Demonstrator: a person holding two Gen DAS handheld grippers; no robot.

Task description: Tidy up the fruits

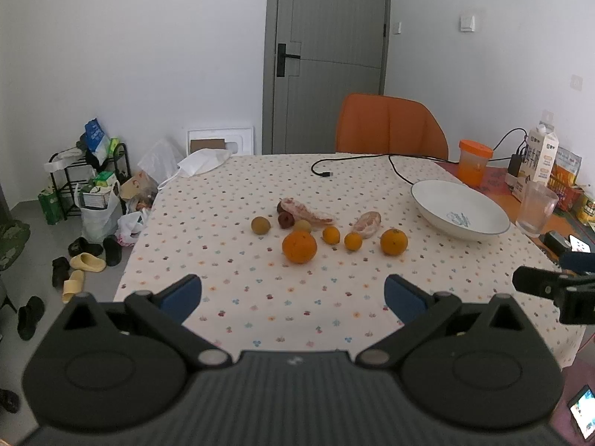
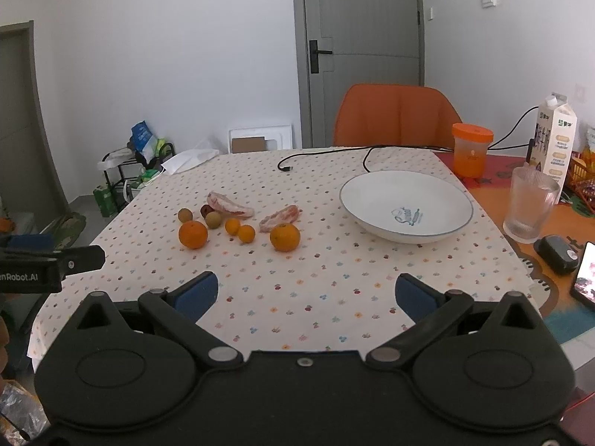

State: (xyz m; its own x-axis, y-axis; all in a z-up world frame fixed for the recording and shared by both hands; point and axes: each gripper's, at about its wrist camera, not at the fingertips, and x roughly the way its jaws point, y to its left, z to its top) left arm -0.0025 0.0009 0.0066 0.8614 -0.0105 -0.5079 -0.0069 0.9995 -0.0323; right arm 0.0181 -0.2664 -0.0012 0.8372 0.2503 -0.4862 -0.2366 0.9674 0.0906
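Left wrist view: left tongs (image 1: 293,295) wide open, holding nothing, hovering over the near worktop (image 1: 260,319). Right tongs (image 2: 306,293) same: spread wide, empty. Fruits all sit loose mid-worktop, none in the bowl (image 2: 375,223), which looks like the likely target.

Risks, left to right:
- Brown fruit (image 2: 185,215) is small and round; an off-centre pinch will likely squirt it toward the left edge and onto the floor.
- Big orange (image 2: 193,234) probably rolls if nudged on approach.
- Pomelo wedge (image 2: 230,204) touches the dark fruit (image 2: 205,210) and another brown one (image 2: 213,220); reaching for any of them could drag the others along.
- Two small oranges (image 2: 233,226) sit just beside each other, so the tongs may catch both.
- Second wedge (image 2: 280,217) is soft; a hard squeeze would likely crush it.
- Glass (image 2: 530,208) stands near the bowl, and a wide swing by the right tongs could tip it.
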